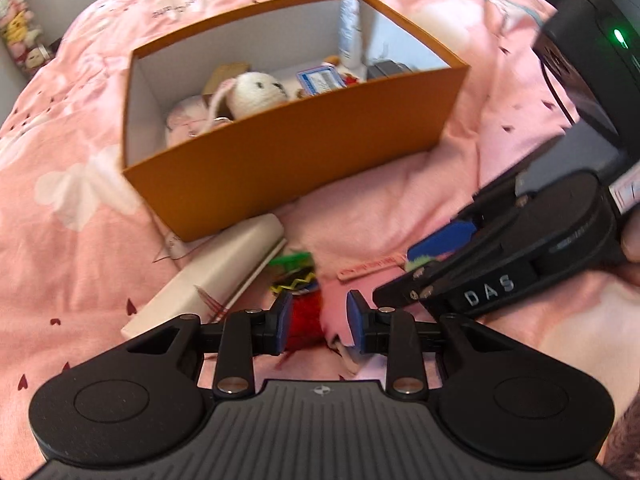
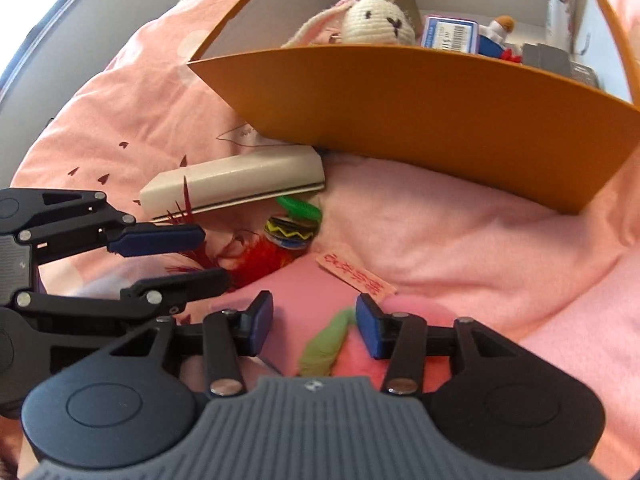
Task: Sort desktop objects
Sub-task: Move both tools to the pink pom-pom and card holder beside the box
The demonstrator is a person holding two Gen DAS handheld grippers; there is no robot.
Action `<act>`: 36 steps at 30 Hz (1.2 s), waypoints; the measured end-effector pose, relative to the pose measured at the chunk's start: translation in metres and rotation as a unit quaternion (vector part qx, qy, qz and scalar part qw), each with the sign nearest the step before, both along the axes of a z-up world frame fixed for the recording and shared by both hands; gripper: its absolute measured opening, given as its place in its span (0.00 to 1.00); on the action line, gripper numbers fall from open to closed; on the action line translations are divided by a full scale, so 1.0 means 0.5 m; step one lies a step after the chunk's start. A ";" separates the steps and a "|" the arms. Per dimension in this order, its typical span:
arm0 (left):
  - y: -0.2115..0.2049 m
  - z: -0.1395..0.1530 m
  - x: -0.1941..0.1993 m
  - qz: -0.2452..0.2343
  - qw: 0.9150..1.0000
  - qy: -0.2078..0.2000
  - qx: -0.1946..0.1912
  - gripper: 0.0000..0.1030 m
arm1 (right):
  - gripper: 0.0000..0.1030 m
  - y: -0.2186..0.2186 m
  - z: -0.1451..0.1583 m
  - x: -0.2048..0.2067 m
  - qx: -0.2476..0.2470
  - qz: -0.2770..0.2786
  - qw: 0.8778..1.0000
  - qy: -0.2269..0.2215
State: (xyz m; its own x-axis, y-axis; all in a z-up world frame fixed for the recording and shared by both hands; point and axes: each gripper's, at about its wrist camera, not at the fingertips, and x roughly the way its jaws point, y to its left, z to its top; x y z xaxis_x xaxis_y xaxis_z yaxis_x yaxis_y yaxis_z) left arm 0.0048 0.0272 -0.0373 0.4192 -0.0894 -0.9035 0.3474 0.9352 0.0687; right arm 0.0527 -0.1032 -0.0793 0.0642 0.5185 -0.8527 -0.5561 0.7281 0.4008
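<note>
My left gripper (image 1: 320, 320) points down at a red fluffy tassel (image 1: 306, 320) on the pink bedspread. Its jaws stand open around the tassel, with a gap at the right pad. From the right wrist view, the left gripper (image 2: 214, 256) reaches the tassel (image 2: 256, 260) from the left. My right gripper (image 2: 314, 324) is open over a green and pink soft thing (image 2: 328, 344) that lies between its pads. The right gripper (image 1: 416, 264) comes in from the right in the left wrist view. Behind both stands the orange box (image 1: 300, 140) (image 2: 420, 112) holding a white knitted bunny (image 1: 256, 90) (image 2: 378, 20).
A white flat case (image 1: 224, 264) (image 2: 240, 182) lies against the box's front. Beside it are a green ring (image 2: 300, 208), a round zigzag-patterned piece (image 2: 290, 230) and a pink tag with red writing (image 2: 354, 276). The box also holds a barcode packet (image 2: 448, 34) and a white tube (image 1: 350, 28).
</note>
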 end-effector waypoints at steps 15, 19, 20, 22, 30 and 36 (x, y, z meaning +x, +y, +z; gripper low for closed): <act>-0.064 -0.031 -0.027 -0.068 0.996 0.025 0.043 0.20 | 0.54 -0.047 -0.035 0.007 -0.073 -0.045 0.996 0.022; -0.069 -0.036 -0.028 -0.071 0.996 0.026 0.046 0.19 | 0.49 -0.046 -0.057 0.007 -0.085 -0.039 0.995 0.042; -0.068 -0.036 -0.027 -0.071 0.996 0.026 0.047 0.19 | 0.49 -0.048 -0.061 0.008 -0.083 -0.041 0.995 0.046; -0.066 -0.036 -0.026 -0.071 0.996 0.024 0.049 0.19 | 0.43 -0.052 -0.058 0.006 -0.078 -0.047 0.995 0.040; -0.068 -0.047 -0.023 -0.098 0.992 0.011 0.074 0.19 | 0.13 -0.072 -0.045 0.033 -0.086 -0.103 0.991 -0.007; -0.087 -0.062 -0.023 -0.158 0.982 0.006 0.104 0.19 | 0.32 -0.111 -0.042 0.041 -0.043 -0.134 0.990 0.009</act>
State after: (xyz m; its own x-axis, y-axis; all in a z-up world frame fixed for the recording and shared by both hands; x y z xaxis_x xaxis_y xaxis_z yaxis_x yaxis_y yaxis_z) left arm -0.0065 -0.0162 -0.0681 0.3892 -0.0260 -0.9208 0.6192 0.7474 0.2406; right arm 0.0731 -0.1585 -0.1002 0.1744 0.4094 -0.8955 -0.3316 0.8808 0.3381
